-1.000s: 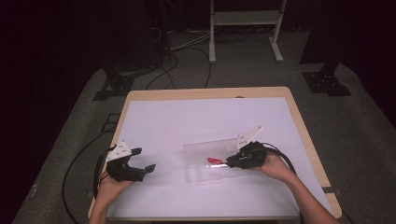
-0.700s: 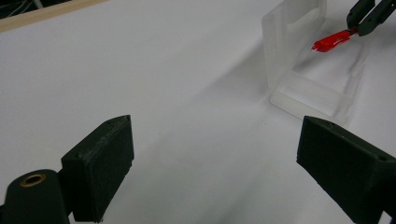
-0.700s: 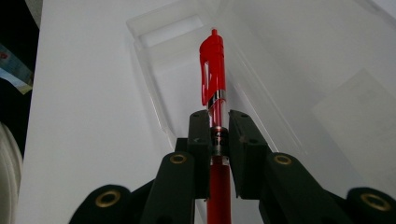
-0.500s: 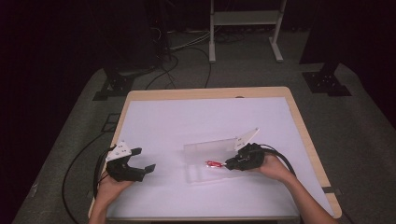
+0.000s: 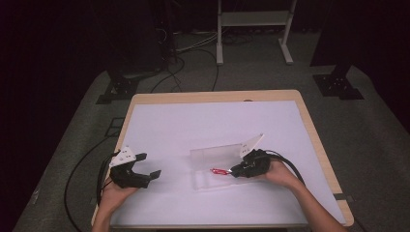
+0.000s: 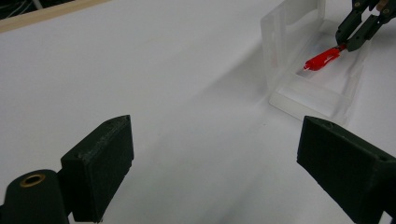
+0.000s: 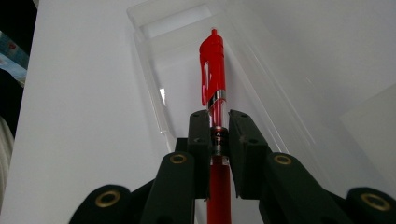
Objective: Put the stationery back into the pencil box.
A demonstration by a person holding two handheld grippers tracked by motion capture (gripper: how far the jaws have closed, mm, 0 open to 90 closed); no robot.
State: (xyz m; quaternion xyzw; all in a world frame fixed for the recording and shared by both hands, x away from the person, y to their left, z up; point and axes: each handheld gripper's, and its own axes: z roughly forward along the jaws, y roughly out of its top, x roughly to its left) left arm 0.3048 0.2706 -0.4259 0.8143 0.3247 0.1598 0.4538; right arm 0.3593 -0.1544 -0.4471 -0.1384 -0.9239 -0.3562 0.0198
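Table (image 5: 193, 125): white, box (image 5: 220, 166) at lower centre.
Right gripper (image 5: 238, 170): clenched on red pen (image 5: 220, 170), lowered further into box.
Left gripper (image 5: 148, 166): released, idle, unmoved.

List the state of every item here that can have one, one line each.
Clear plastic case: open, lid raised at the far side.
Red pen: clamped between the right gripper's jaws, clip end pointing into the case.
Right gripper: shut on the red pen.
Left gripper: open, holding nothing, apart from the case.
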